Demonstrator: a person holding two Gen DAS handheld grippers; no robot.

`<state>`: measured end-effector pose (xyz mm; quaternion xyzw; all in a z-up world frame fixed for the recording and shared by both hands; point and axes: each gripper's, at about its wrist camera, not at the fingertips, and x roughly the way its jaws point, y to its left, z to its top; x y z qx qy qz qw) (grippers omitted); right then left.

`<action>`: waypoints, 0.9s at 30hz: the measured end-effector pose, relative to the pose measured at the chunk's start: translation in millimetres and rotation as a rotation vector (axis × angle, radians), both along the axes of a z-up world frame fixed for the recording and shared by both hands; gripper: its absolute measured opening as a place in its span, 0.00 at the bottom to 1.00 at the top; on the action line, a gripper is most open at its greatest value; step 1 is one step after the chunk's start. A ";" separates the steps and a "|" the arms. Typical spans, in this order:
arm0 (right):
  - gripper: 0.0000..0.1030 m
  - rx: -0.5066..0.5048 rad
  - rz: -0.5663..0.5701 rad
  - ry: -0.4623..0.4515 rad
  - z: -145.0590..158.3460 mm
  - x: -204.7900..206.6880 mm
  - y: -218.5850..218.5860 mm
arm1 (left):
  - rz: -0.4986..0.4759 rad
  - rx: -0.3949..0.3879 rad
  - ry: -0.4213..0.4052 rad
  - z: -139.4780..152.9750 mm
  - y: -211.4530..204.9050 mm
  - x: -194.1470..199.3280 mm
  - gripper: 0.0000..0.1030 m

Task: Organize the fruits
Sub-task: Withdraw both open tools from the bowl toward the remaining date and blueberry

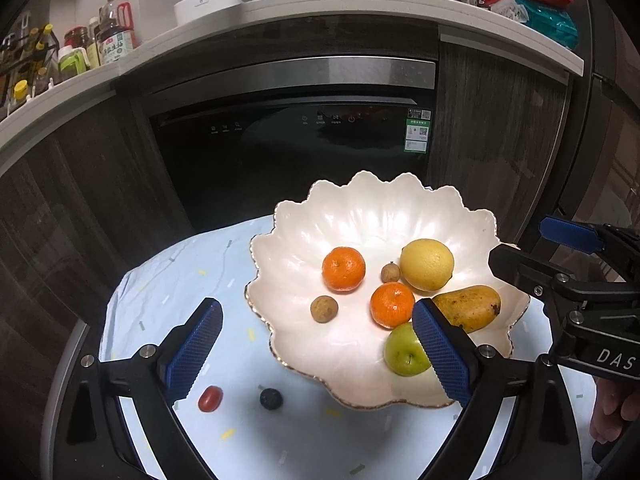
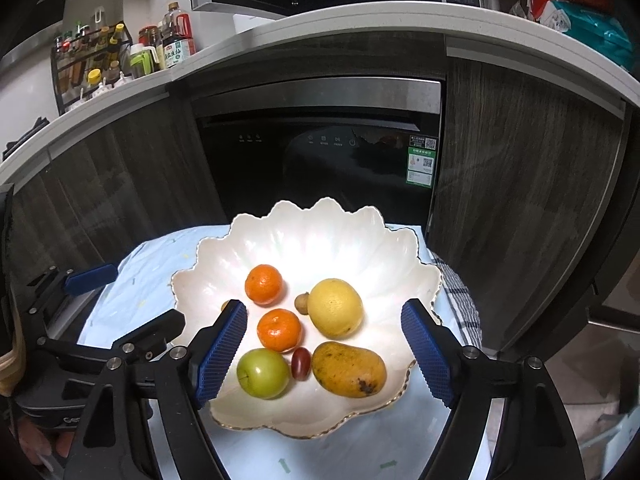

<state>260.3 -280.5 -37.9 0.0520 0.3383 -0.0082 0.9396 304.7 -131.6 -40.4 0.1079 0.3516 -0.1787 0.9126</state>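
A white scalloped bowl (image 1: 360, 208) (image 2: 312, 232) holds two oranges (image 1: 344, 269) (image 2: 279, 329), a lemon (image 1: 427, 264) (image 2: 335, 308), a mango (image 1: 472, 307) (image 2: 349, 369), a green apple (image 1: 402, 350) (image 2: 263, 373), two small brown fruits (image 1: 324, 309) and a red cherry tomato (image 2: 301, 364). A second cherry tomato (image 1: 210, 398) and a dark berry (image 1: 271, 399) lie on the cloth in front of the bowl. My left gripper (image 1: 316, 348) is open and empty over the bowl's near left rim. My right gripper (image 2: 324, 354) is open and empty above the fruit.
The bowl stands on a pale blue cloth (image 1: 180, 280) over a small round table. A black dishwasher front (image 1: 288, 152) and dark wood cabinets stand behind. Bottles (image 1: 114, 32) and snack bags (image 1: 532, 4) sit on the counter above. A checked towel (image 2: 460, 300) lies at the right.
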 end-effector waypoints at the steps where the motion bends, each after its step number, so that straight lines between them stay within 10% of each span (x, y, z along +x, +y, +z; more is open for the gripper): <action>1: 0.78 0.000 0.001 -0.002 0.9 -1.4 0.7 | 0.001 0.001 -0.004 1.2 1.5 -1.9 0.94; 27: 0.78 -0.028 0.042 -0.045 24.3 -41.5 55.2 | 0.073 0.008 -0.060 24.3 68.8 -54.7 0.94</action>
